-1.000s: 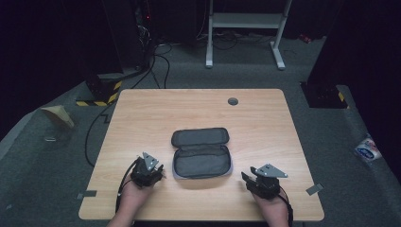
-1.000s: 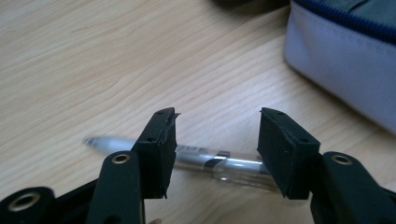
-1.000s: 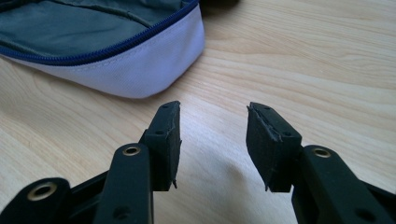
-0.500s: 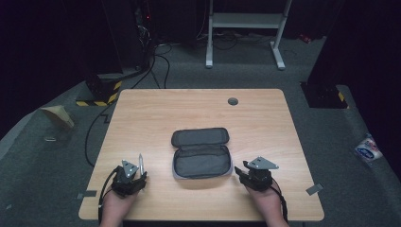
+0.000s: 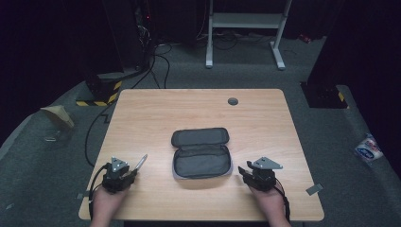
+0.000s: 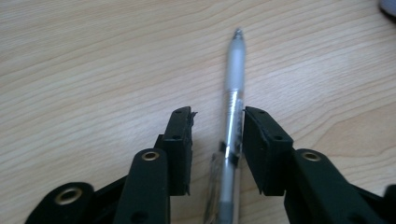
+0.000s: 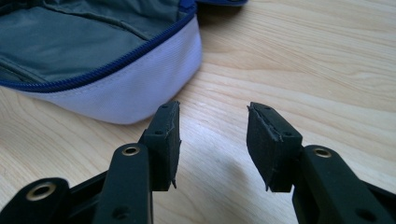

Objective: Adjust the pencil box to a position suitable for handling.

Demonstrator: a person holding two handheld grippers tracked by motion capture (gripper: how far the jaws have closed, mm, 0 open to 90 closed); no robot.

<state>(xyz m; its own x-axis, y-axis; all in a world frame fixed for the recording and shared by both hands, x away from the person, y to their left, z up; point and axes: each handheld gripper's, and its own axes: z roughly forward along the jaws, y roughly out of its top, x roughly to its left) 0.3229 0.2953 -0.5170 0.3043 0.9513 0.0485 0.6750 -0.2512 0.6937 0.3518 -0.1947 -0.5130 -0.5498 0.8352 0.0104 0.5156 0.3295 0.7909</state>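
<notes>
A clear, silver-tipped pen [image 5: 141,162] lies on the wooden table [image 5: 189,109] at the front left. My left gripper [image 5: 132,171] is around its rear half. In the left gripper view the pen [image 6: 235,70] lies between the jaws, touching the right one, with a gap to the left one. The jaws of this gripper [image 6: 218,122] have just been closing. An open pouch [image 5: 201,153], grey inside, lies in the middle. My right gripper [image 5: 243,170] rests open by its right end. Nothing is between the jaws of my right gripper [image 7: 212,116], and the pouch's white wall with its blue zip [image 7: 116,88] lies just beyond them.
A round grey grommet [image 5: 232,100] sits near the table's far edge. Both hands rest close to the front edge. On the floor behind are cables [image 5: 156,61], a white stand's legs [image 5: 243,21] and a yellow-black striped base [image 5: 97,99].
My left hand has moved left, away from the pouch, to the pen, and its jaws have narrowed around it. The pen, the pouch and the right gripper have stayed in place.
</notes>
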